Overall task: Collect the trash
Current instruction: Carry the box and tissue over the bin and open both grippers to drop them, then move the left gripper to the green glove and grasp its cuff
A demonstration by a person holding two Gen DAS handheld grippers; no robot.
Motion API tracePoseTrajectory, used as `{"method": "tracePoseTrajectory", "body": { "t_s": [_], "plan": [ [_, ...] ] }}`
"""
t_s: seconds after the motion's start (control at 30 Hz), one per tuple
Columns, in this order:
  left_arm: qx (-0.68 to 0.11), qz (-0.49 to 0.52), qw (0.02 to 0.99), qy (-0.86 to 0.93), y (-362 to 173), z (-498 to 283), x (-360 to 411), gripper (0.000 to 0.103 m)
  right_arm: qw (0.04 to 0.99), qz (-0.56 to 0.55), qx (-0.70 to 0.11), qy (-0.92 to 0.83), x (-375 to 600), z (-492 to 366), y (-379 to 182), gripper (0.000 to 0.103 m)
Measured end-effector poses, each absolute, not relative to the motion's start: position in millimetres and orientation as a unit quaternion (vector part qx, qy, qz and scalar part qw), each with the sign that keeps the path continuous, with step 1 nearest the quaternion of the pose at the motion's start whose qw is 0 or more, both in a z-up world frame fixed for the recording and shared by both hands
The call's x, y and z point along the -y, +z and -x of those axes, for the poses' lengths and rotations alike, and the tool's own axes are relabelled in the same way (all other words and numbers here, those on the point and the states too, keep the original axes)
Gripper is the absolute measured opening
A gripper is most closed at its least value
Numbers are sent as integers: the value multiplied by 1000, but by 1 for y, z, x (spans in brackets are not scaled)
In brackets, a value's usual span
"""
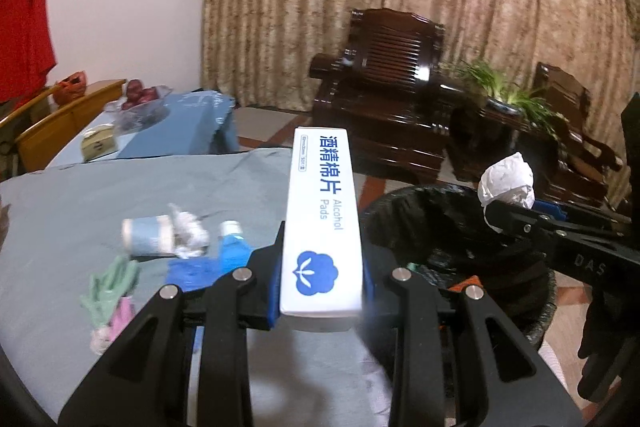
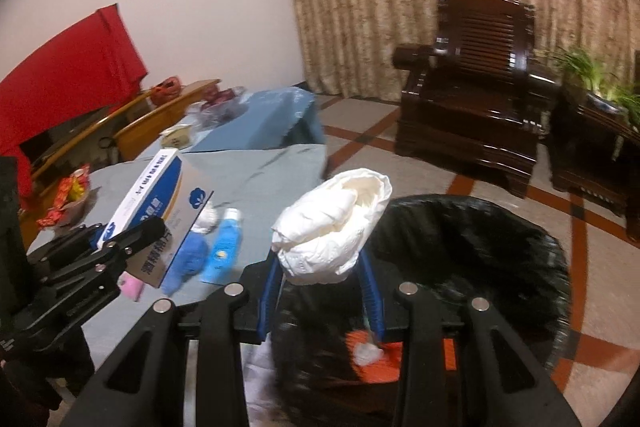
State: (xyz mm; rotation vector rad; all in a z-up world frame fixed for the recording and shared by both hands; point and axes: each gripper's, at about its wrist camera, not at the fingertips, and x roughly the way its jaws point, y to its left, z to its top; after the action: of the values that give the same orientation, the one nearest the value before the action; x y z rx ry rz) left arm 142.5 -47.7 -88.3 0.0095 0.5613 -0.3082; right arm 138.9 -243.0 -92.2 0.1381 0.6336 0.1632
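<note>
My left gripper (image 1: 322, 267) is shut on a long white alcohol-pads box (image 1: 322, 219) with blue print, held above the table's edge. In the right wrist view the same box (image 2: 160, 203) appears at the left in the left gripper (image 2: 120, 247). My right gripper (image 2: 320, 267) is shut on a crumpled white tissue wad (image 2: 332, 227), held over the rim of a black-lined trash bin (image 2: 500, 247). From the left wrist view the wad (image 1: 508, 183) hangs above the bin (image 1: 440, 227), with the right gripper (image 1: 508, 217) reaching in from the right. Orange scraps (image 2: 376, 351) lie inside the bin.
On the grey tablecloth (image 1: 100, 195) lie a tipped paper cup (image 1: 148, 237), a blue bottle (image 1: 232, 247), blue crumpled stuff (image 1: 188, 271) and a green-pink item (image 1: 112, 291). Dark wooden armchairs (image 2: 480, 99) and a plant (image 1: 504, 91) stand beyond. A snack bowl (image 2: 72, 199) sits at the left.
</note>
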Motion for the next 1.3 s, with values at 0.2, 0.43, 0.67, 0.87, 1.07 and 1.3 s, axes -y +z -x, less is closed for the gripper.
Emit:
{"method": "tracePoseTrajectory", "body": {
  "t_s": [0.2,0.43,0.67,0.87,1.07,1.3],
  "plan": [
    [-283,-19,939,-194,-97,-153,88,29,944,-74,-318,42,277,-135,-101,36],
    [-303,-26,921,-243,-115,-174,134,31,939,-82,-333,9,306,-134,-116,37],
    [-311,-10,913,-264,-125,-182,140,72,938,-85,-336,-29,326,-128,-124,73],
    [-304,-5,923,-236,-118,-175,111,91,944,-92,-317,-21,321,-123,-116,97],
    [-298,-8,937,-180,-113,-158,65,95,945,-92,-313,7,294,-129,-111,97],
    [-294,3,950,-108,-111,-133,1,95,946,-77,-311,56,243,-139,-108,97]
  ]
}}
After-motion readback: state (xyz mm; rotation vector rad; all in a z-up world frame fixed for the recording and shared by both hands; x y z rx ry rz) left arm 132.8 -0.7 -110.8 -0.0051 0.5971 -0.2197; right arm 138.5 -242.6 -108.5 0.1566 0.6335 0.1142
